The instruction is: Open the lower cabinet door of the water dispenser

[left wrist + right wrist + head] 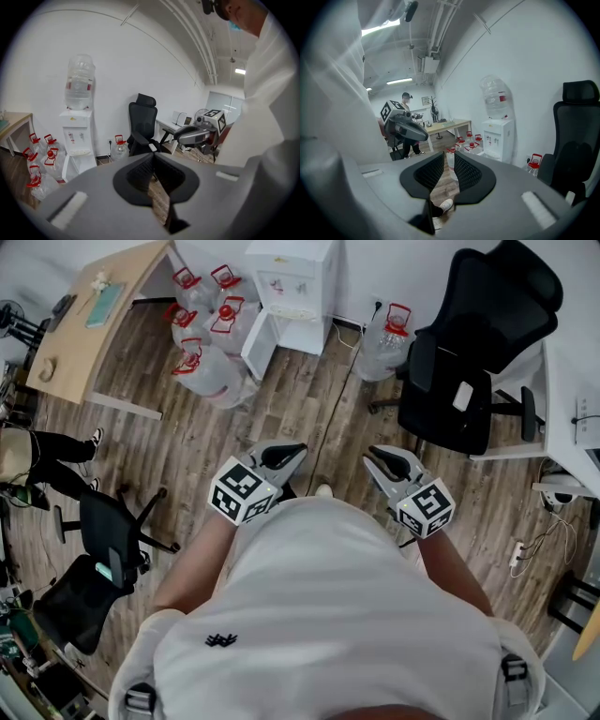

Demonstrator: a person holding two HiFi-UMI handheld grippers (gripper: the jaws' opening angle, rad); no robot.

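The white water dispenser stands against the far wall, with a bottle on top in the left gripper view and also in the right gripper view. Its lower cabinet door stands swung out to the left. Both grippers hover close to my body, far from the dispenser. My left gripper has its fingertips touching, nothing held. My right gripper shows a narrow gap between its pads, with only floor behind.
Several clear water jugs with red caps sit left of the dispenser, and one jug sits to its right. A black office chair stands at the right, a wooden desk at the far left, and another chair nearer.
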